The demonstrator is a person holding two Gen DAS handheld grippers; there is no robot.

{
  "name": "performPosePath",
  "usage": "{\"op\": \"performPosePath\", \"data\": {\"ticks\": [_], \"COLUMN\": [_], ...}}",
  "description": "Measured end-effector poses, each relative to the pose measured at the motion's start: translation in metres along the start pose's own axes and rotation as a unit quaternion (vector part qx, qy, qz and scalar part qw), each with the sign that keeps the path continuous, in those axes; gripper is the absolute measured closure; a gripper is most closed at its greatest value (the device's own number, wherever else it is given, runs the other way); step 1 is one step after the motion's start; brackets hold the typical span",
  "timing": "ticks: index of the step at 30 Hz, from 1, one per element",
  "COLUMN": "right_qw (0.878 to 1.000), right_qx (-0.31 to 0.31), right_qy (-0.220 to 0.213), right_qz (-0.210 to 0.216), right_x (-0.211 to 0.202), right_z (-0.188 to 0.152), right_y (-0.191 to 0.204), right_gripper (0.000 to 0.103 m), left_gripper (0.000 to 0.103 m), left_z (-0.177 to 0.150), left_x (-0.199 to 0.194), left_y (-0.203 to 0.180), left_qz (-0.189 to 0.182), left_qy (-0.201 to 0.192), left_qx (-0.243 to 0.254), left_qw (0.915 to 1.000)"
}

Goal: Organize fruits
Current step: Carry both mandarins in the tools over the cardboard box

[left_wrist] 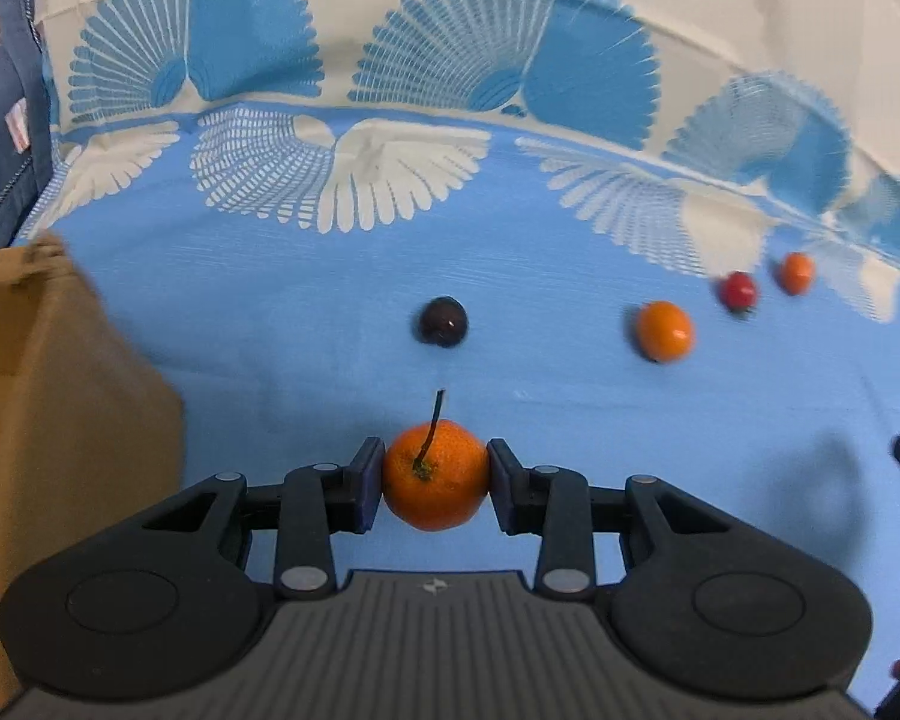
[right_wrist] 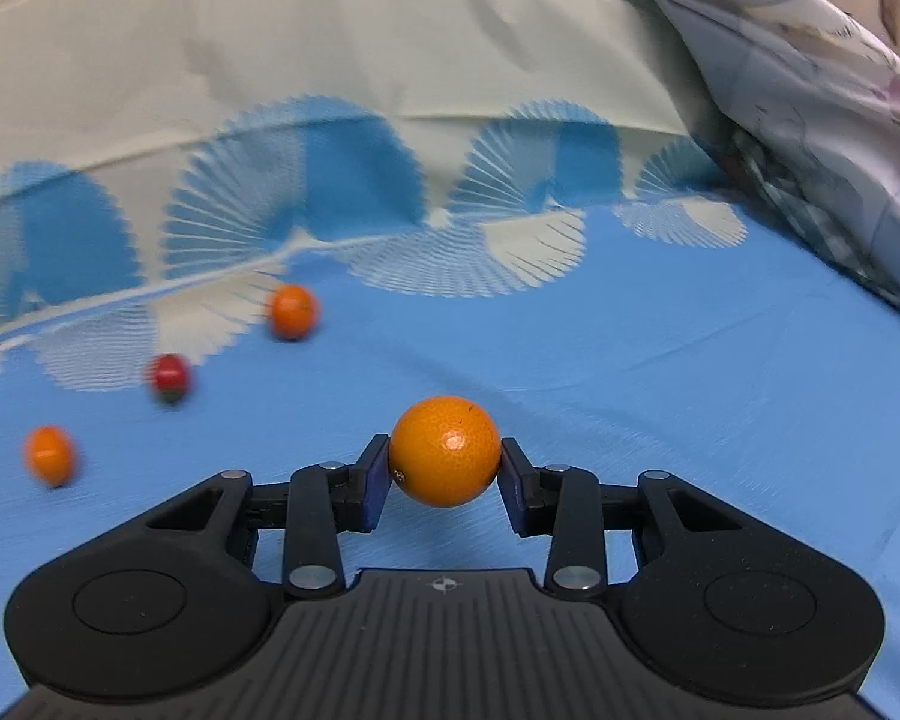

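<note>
In your left wrist view, your left gripper (left_wrist: pixel 435 483) has its jaws pinching a round orange mandarin with a thin dark stem (left_wrist: pixel 435 483), one blue pad pressed on each flank and the stem pointing away from the camera; the fruit sits centred between the jaws, apparently just clear of the blue sheet printed with white fan shapes (left_wrist: pixel 270 330). A brown cardboard box (left_wrist: pixel 48 420) stands close on the left, and I judge it the likely place for the fruit, though its inside is hidden. Left on the sheet ahead are 4 loose fruits: a dark purple round fruit (left_wrist: pixel 443 321), a stemless orange mandarin (left_wrist: pixel 664 331), a small red fruit (left_wrist: pixel 738 291) and a smaller orange fruit (left_wrist: pixel 797 272) farthest off. In your right wrist view, your right gripper (right_wrist: pixel 444 459) has its jaws clamped on a smooth round orange (right_wrist: pixel 444 459), held between the 2 pads. Off to the left lie 3 of the same loose fruits. A crumpled pale quilt (right_wrist: pixel 810 120) is heaped at the right. So 2 fruits are in hand and none visibly sorted: the task looks early.
</note>
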State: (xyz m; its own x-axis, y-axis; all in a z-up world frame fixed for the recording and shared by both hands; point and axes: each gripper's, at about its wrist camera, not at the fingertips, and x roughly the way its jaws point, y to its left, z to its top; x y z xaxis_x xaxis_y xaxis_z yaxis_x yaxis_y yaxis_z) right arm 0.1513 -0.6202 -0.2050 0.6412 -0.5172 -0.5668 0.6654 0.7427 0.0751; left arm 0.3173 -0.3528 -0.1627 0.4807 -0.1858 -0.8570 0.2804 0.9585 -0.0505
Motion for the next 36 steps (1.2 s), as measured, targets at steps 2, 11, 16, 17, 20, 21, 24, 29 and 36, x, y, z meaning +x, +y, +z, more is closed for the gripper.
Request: {"op": "performPosePath", "data": {"ticks": [2, 11, 16, 17, 20, 21, 24, 29, 36], "right_qw": [1.000, 0.991, 0.983, 0.980, 0.974, 0.971, 0.964, 0.954, 0.943], "right_qx": [-0.001, -0.003, -0.009, -0.009, -0.011, -0.013, -0.032, -0.056, -0.092], "right_qy": [0.002, -0.005, -0.012, -0.012, -0.011, -0.010, -0.010, -0.015, -0.017], "right_qz": [0.021, 0.136, 0.184, 0.196, 0.227, 0.237, 0.263, 0.293, 0.319], "right_x": [-0.026, -0.160, -0.235, -0.249, -0.291, -0.304, -0.340, -0.394, -0.446], "right_z": [-0.001, -0.017, -0.035, -0.039, -0.051, -0.055, -0.068, -0.091, -0.117], "right_y": [0.010, 0.060, 0.085, 0.089, 0.099, 0.102, 0.114, 0.129, 0.144], "right_gripper": [0.064, 0.064, 0.064, 0.064, 0.064, 0.064, 0.064, 0.064, 0.064], "left_gripper": [0.062, 0.062, 0.062, 0.062, 0.062, 0.062, 0.062, 0.062, 0.062], "left_z": [-0.005, -0.043, -0.074, -0.081, -0.104, -0.112, -0.139, -0.183, -0.238], "left_x": [-0.024, -0.149, -0.208, -0.219, -0.249, -0.258, -0.282, -0.311, -0.339], "left_y": [0.004, 0.047, 0.081, 0.089, 0.114, 0.122, 0.146, 0.181, 0.216], "left_qz": [-0.011, -0.030, -0.025, -0.025, -0.023, -0.021, -0.014, -0.005, 0.008], "left_qy": [-0.001, -0.046, -0.062, -0.064, -0.073, -0.076, -0.082, -0.078, -0.085], "left_qx": [-0.002, 0.006, 0.017, 0.016, 0.010, 0.008, 0.006, -0.002, -0.030], "left_qw": [0.9999, 0.9985, 0.9976, 0.9975, 0.9970, 0.9968, 0.9965, 0.9969, 0.9959]}}
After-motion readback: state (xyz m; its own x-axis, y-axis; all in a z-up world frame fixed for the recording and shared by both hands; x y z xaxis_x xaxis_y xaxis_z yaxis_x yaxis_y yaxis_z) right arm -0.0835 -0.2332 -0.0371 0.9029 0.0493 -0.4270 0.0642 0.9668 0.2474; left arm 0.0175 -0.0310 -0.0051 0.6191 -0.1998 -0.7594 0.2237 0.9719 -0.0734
